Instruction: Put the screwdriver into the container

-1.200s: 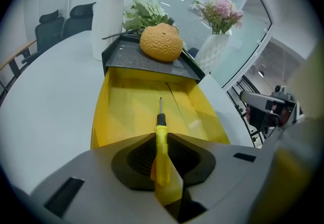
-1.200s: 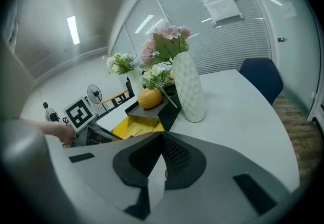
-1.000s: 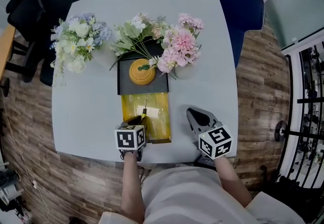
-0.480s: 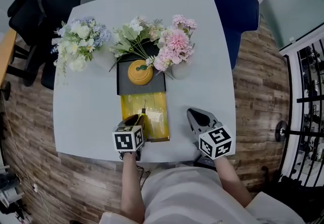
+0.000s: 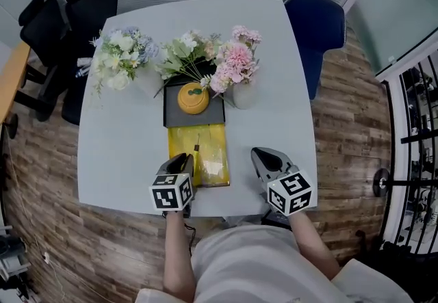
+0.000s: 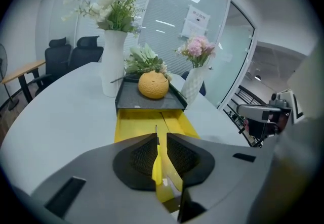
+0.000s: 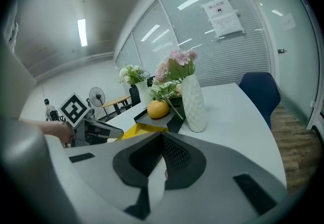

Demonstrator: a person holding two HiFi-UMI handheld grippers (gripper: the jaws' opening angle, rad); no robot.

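Left hand-held gripper (image 6: 161,138) pinches the screwdriver (image 6: 158,170) by its yellow handle, probably light, stiff and slick, over the yellow container (image 6: 134,124).

Left gripper (image 5: 182,161) points forward, jaws clamped on the yellow handle of the screwdriver (image 6: 157,167). Right gripper (image 5: 260,155) is alongside, well apart from it, jaws closed together and empty. Left forearm (image 5: 172,247) and right forearm (image 5: 313,243) reach forward from the torso.
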